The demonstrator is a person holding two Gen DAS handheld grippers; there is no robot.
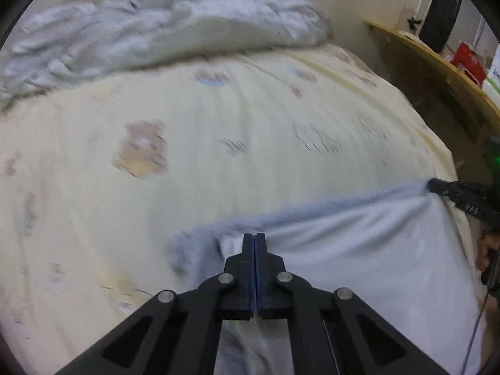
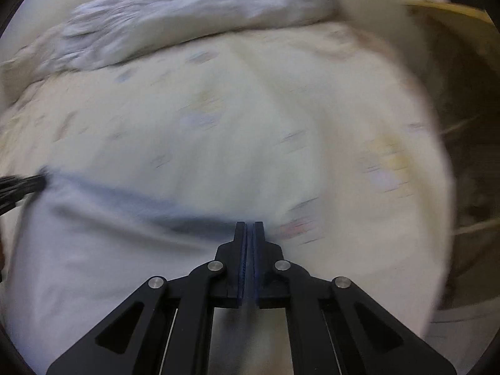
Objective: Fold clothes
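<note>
Jaws on both tools were pressed together on cloth: the left gripper (image 1: 254,235) had its blue pads closed on the top edge of a pale blue garment (image 1: 359,250), and the right gripper (image 2: 249,223) was pinched on the same edge at the other corner, a thin sliver of fabric showing between its pads. Beneath them spread the bed (image 1: 218,131), covered in a cream sheet printed with small cartoon figures, too blurred to make out. A grey rumpled blanket (image 1: 150,28) lay heaped along the far side against the wall. The garment hung stretched between the two tools, its darker blue band running along the top edge and the lighter cloth falling toward the cameras — over the near part of the bed. To the right stood a wooden shelf (image 1: 443,59) carrying a red box (image 1: 468,57). In each wrist view the other tool's black fingertips showed at the frame's side, touching the garment's edge.
</note>
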